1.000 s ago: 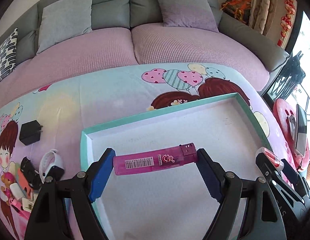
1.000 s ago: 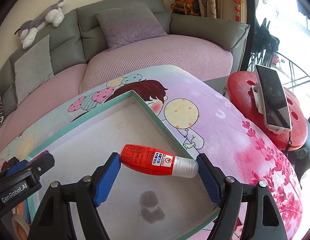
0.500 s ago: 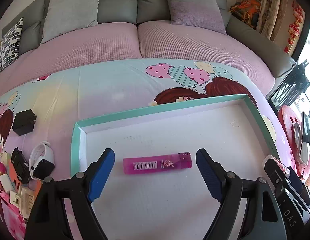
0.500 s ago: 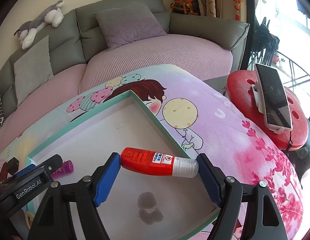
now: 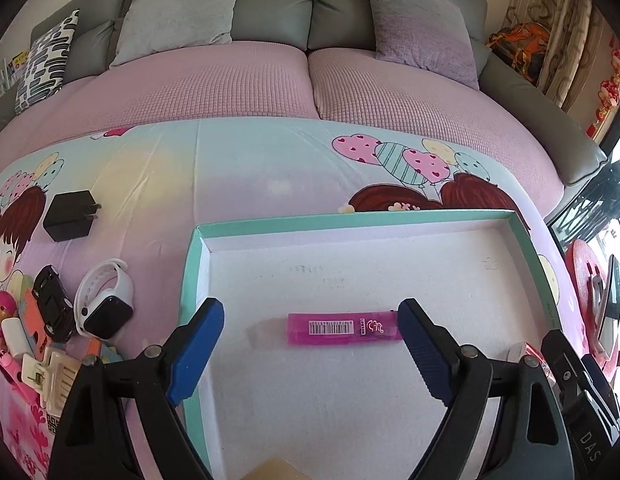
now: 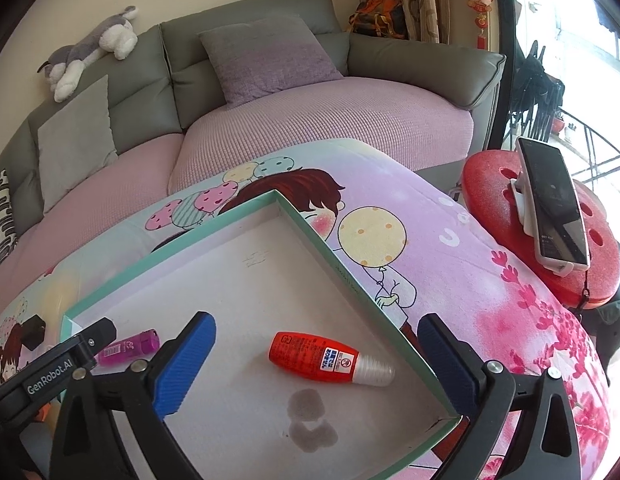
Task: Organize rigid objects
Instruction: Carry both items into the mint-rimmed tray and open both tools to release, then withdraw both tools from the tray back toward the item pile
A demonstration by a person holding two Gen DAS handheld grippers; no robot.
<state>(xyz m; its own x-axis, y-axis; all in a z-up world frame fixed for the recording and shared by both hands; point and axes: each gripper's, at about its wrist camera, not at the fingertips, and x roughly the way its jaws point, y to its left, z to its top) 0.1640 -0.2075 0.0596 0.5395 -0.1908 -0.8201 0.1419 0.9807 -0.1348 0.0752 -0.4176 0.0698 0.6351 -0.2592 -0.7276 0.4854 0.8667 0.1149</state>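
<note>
Between my left gripper pads lies the pink lighter on the tray floor, long axis running pad to pad, its cap end beside one pad, clear of the other. Jaws are opening, gripping nothing. My right gripper likewise opens over the red bottle, released crosswise between its pads.
</note>
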